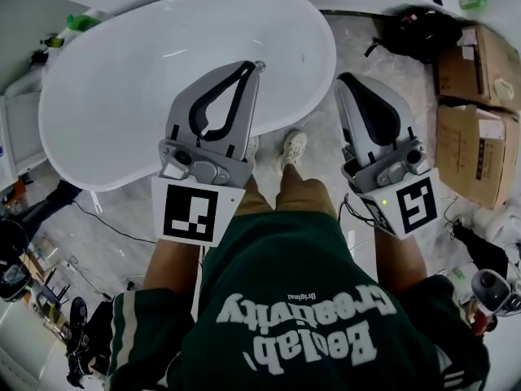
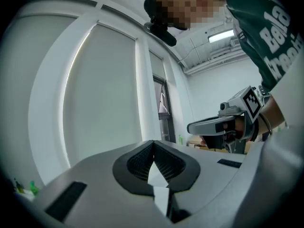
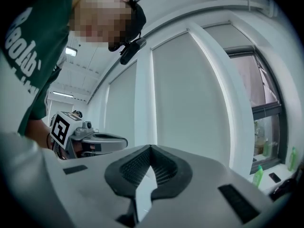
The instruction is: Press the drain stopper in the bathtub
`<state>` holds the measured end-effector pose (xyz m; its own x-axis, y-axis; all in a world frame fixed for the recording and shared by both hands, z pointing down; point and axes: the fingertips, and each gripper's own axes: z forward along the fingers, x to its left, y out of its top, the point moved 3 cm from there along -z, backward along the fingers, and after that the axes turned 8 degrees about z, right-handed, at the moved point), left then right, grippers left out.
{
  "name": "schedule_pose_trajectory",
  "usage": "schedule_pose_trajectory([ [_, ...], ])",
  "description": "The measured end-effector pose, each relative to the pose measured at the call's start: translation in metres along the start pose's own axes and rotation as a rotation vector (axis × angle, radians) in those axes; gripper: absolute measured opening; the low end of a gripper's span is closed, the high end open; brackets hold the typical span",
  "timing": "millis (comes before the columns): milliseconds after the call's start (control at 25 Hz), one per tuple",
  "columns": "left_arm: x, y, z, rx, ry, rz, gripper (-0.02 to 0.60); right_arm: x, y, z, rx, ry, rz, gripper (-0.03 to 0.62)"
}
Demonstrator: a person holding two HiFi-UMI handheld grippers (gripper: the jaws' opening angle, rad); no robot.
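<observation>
Reaching out over the white bathtub (image 1: 114,96), the left gripper (image 1: 253,63) is seen from the head view with its jaws brought together to a single point, and nothing is caught between them. A small round metal fitting (image 1: 260,66) is picked out on the tub's white surface right at that tip. It is taken for the drain stopper, though it is too small for certainty, and whether it is touched cannot be told. In the left gripper view the ribbed pads (image 2: 168,163) are shown meeting at the front, with only tall window panels (image 2: 104,89) framed beyond them. Over on the other side, the right gripper (image 1: 345,80) is held off the tub, just beside its rounded end and above the pale floor (image 1: 326,161). Its jaws are likewise pressed closed and empty, as is confirmed in the right gripper view, where the two pads (image 3: 166,167) are joined at the tip. Each gripper is caught in the other's view, level and pointing the same way. A white shoe (image 1: 293,145) is seen between the two grippers, close to the tub's rim. Cardboard boxes (image 1: 472,129) are stacked at the right edge, and a black bag (image 1: 415,31) is lying near the tub's far end.
</observation>
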<state>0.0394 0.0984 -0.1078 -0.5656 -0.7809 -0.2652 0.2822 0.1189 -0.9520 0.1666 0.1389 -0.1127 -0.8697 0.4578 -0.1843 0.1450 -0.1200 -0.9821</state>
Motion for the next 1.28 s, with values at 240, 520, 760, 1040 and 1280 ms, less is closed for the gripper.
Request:
schedule_pose_trajectory([
  [240,-0.012,-0.023,0.015,0.036,0.073,0.032,0.006,-0.026,-0.05,0.015,0.047,0.098,0.068,0.009],
  [520,-0.018,-0.086,0.011,0.098,0.068,0.008,0.006,-0.028,-0.113,0.044,0.121,0.153,0.073,0.009],
  [760,-0.016,-0.161,0.016,0.125,0.067,-0.038,0.006,-0.037,-0.174,0.072,0.192,0.124,0.065,0.01],
  [1040,0.002,-0.238,0.022,0.123,0.105,-0.089,0.006,-0.048,-0.254,0.101,0.337,0.095,0.019,0.009],
  [1280,0.009,-0.292,0.031,0.121,0.117,-0.145,0.006,-0.047,-0.316,0.13,0.415,0.084,0.025,0.009],
])
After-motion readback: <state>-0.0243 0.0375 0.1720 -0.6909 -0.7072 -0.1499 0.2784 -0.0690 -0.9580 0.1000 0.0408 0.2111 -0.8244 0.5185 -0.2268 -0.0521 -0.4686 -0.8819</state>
